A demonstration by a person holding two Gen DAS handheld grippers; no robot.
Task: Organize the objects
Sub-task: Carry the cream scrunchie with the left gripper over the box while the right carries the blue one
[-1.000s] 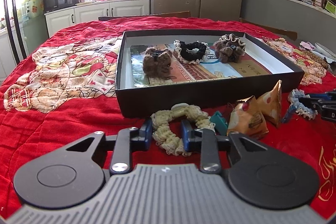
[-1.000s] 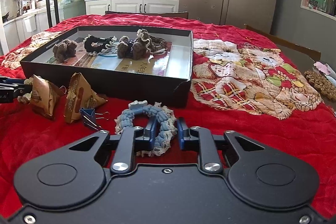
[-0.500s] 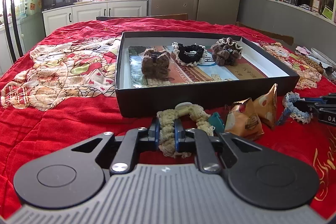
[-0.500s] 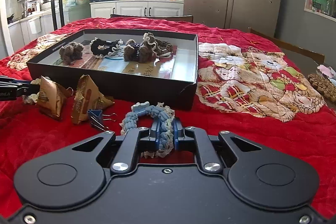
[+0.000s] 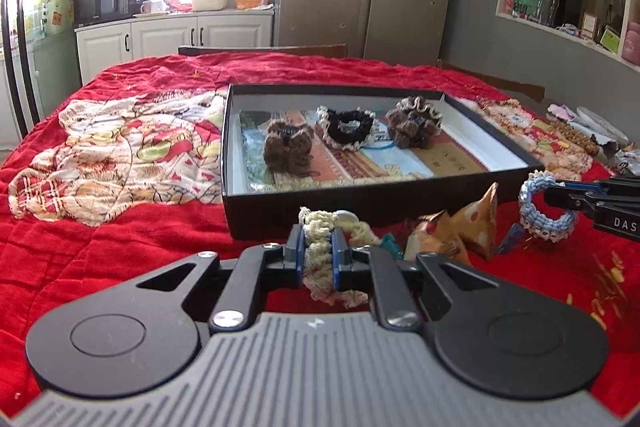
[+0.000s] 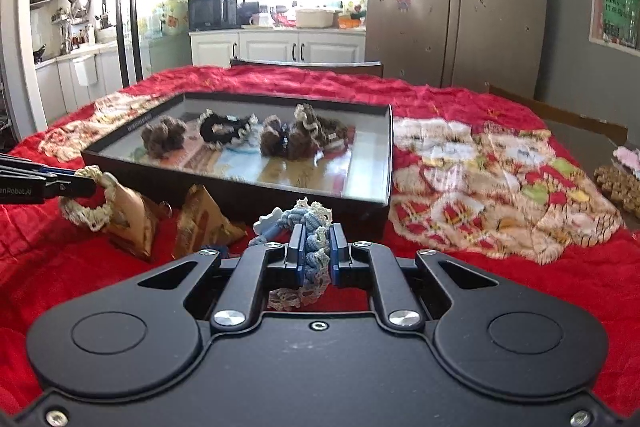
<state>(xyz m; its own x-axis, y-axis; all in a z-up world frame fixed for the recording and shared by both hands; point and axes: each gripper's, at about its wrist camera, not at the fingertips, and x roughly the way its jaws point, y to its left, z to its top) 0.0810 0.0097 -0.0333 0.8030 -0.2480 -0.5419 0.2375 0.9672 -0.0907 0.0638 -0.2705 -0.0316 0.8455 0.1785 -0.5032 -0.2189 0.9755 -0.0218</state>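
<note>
My left gripper (image 5: pixel 317 251) is shut on a cream crocheted scrunchie (image 5: pixel 318 255) and holds it above the red cloth, in front of the black box (image 5: pixel 360 193). My right gripper (image 6: pixel 316 255) is shut on a blue crocheted scrunchie (image 6: pixel 310 227), also lifted, near the box's front right corner (image 6: pixel 372 215). Each gripper shows in the other view: the right one with the blue scrunchie (image 5: pixel 546 207), the left one with the cream scrunchie (image 6: pixel 86 203). In the box lie a brown scrunchie (image 5: pixel 288 147), a black one (image 5: pixel 348 127) and a brown frilled one (image 5: pixel 414 123).
Two triangular brown snack packets (image 5: pixel 460 227) and a blue binder clip (image 5: pixel 390 241) lie on the red cloth (image 5: pixel 120 247) between the grippers, in front of the box. Small items lie at the far right table edge (image 5: pixel 580 131). Chair backs stand behind the table.
Both grippers have closed on their scrunchies and lifted them off the cloth. The views have risen and the box looks lower in both.
</note>
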